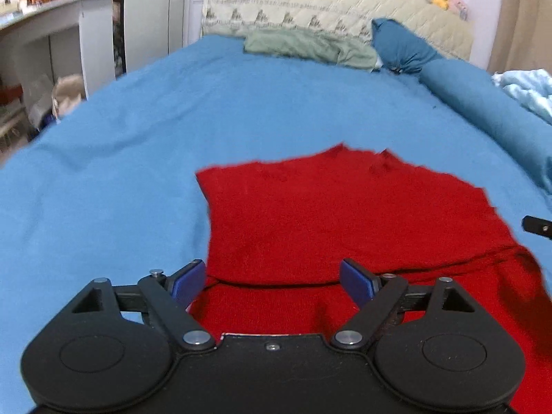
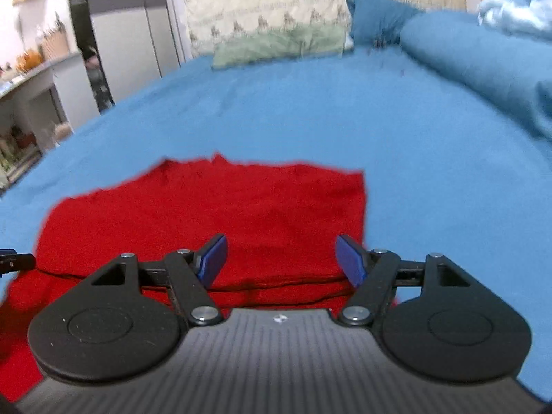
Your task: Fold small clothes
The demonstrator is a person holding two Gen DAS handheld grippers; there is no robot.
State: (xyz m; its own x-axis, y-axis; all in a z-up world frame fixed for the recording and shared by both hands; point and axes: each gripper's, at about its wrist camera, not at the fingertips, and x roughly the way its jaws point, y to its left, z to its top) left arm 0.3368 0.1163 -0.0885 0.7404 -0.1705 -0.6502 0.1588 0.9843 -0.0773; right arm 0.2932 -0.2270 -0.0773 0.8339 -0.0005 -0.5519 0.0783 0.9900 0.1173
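A red knitted garment lies flat on the blue bed cover, with a fold edge running across its near part. It also shows in the right wrist view. My left gripper is open and empty over the garment's near left corner. My right gripper is open and empty over the garment's near right corner. A tip of the right gripper shows at the right edge of the left wrist view. A tip of the left gripper shows at the left edge of the right wrist view.
A green folded cloth and a blue pillow lie at the head of the bed by the quilted headboard. A rolled blue blanket runs along the right. A white desk stands left of the bed.
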